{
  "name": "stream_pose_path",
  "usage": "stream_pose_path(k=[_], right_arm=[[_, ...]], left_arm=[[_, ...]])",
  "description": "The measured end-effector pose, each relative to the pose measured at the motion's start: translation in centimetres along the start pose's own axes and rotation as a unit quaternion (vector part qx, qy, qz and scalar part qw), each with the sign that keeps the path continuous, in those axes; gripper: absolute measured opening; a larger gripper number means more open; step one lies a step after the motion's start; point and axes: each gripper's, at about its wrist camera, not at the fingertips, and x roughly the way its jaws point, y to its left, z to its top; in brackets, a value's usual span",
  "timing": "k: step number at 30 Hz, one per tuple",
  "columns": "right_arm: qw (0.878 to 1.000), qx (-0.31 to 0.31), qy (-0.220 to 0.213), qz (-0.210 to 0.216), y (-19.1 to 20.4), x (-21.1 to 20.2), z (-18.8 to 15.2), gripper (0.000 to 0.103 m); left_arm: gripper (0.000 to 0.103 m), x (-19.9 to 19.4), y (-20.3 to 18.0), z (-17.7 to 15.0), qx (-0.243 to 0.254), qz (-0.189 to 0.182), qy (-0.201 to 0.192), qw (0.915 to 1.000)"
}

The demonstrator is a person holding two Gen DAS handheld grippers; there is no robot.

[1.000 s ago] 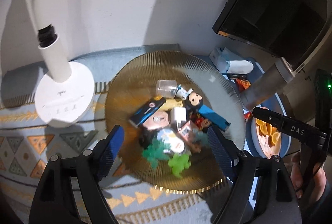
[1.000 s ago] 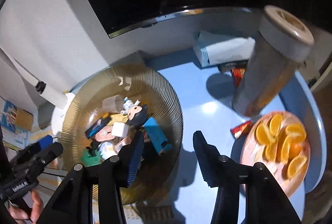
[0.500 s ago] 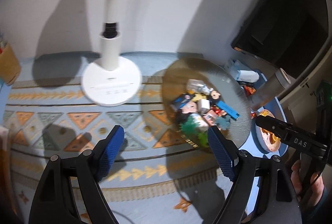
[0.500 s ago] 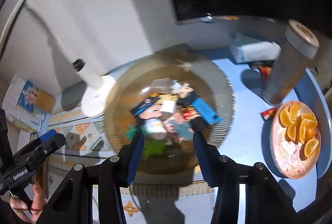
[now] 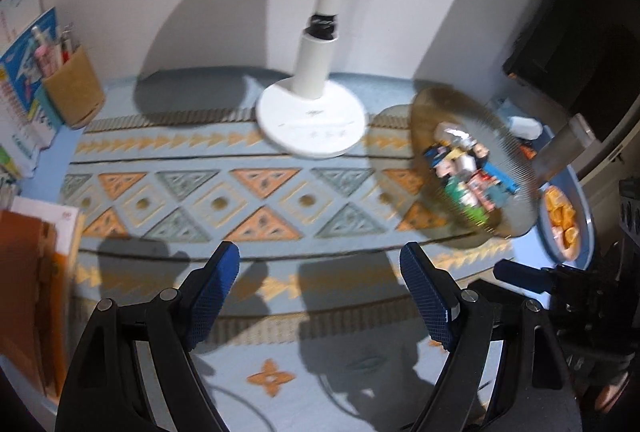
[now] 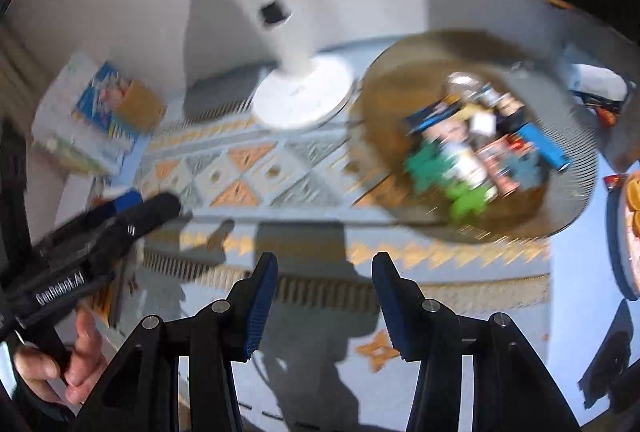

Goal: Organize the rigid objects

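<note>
A ribbed amber glass plate [image 5: 432, 111] sits at the right on the patterned mat, heaped with small rigid items: a blue bar [image 5: 506, 180], green toy figures [image 5: 474, 209], a small figurine, packets. In the right wrist view the plate [image 6: 384, 87] is at upper right with the blue bar [image 6: 546, 147] and green figures [image 6: 466, 197], blurred. My left gripper [image 5: 320, 276] is open and empty above the mat, well left of the plate. My right gripper [image 6: 324, 280] is open and empty above the mat's front edge.
A white lamp base [image 5: 311, 121] stands mid-back with its pole. A brown pen holder [image 5: 74, 89] and booklets are at far left, folders [image 5: 28, 272] at the left edge. A dish of orange slices [image 5: 562, 222] and a metal cylinder [image 5: 564, 151] are at right.
Both grippers have pulled back and swung left, away from the plate; it now lies far to the right and smaller. Both stay open and empty.
</note>
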Motion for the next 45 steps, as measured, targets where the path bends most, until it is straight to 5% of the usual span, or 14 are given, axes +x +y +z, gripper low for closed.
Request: stream_pose_path(k=[3,12,17,21,32,37,43,45], right_arm=[[1.000,-0.011,0.007,-0.002,2.0,0.9,-0.5,0.048],[0.999,-0.038,-0.007,-0.032,5.6,2.7,0.3,0.048],[0.994,-0.071,-0.013,-0.078,7.0,6.0,0.7,0.048],[0.995,-0.038,0.002,-0.091,6.2,9.3,0.1,0.048],[0.992,-0.002,-0.026,-0.124,4.6,12.1,-0.9,0.048],[0.991,-0.008,-0.048,-0.127,4.2,12.2,-1.3,0.049],[0.987,-0.029,-0.071,-0.144,4.7,12.6,-1.4,0.059],[0.984,-0.031,-0.078,-0.157,4.6,12.6,-1.4,0.073]], left_arm=[[0.081,-0.4,1.2,-1.1,0.025,0.051,-0.010,0.9983],[0.082,-0.4,5.6,-2.1,0.025,0.081,-0.022,0.9961],[0.083,2.7,7.4,-2.0,0.027,0.109,-0.001,0.9937],[0.083,5.0,8.4,-3.3,0.009,0.144,-0.019,0.9893],[0.083,9.3,8.6,-5.2,-0.002,0.150,0.006,0.9887],[0.086,9.7,8.5,-5.3,-0.010,0.147,-0.016,0.9890],[0.102,10.4,9.4,-5.7,-0.039,0.126,-0.036,0.9905],[0.102,10.5,9.3,-5.7,-0.035,0.125,-0.036,0.9909]])
